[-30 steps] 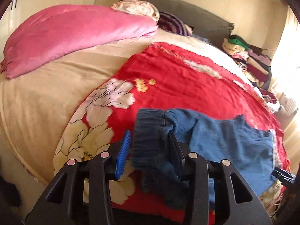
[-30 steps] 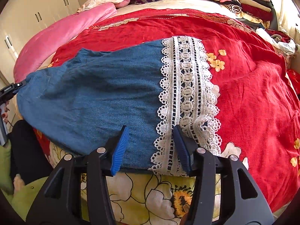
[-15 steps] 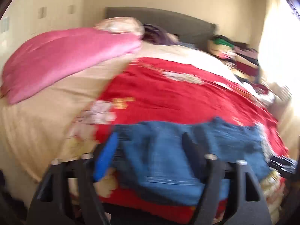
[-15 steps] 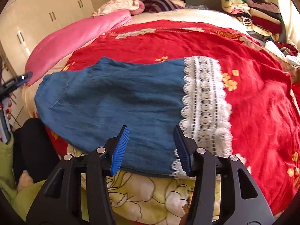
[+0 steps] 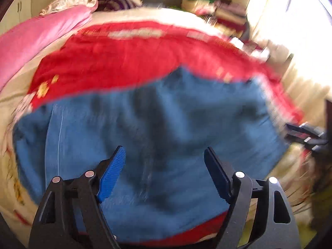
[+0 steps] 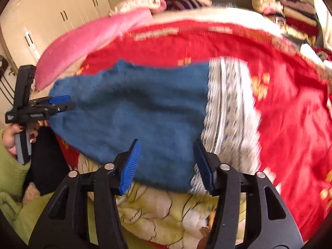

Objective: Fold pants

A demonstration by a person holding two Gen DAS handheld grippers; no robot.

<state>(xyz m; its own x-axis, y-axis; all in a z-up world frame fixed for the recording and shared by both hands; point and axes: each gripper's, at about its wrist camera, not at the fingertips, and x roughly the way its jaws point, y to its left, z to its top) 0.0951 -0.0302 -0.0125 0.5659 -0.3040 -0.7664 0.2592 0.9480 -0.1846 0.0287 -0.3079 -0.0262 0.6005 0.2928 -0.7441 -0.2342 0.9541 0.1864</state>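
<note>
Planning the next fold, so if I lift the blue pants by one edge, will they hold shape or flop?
The blue pants will probably flop: they lie soft and rumpled on the red bedspread. The white lace band looks delicate and might snag. Likely light.

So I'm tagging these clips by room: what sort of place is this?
Most likely a bedroom: the pants lie on a bed with a red quilt, a pink pillow sits near its head, and a wardrobe stands behind.

Matt denim pants (image 6: 128, 112) with white lace trim (image 6: 228, 112)
</note>
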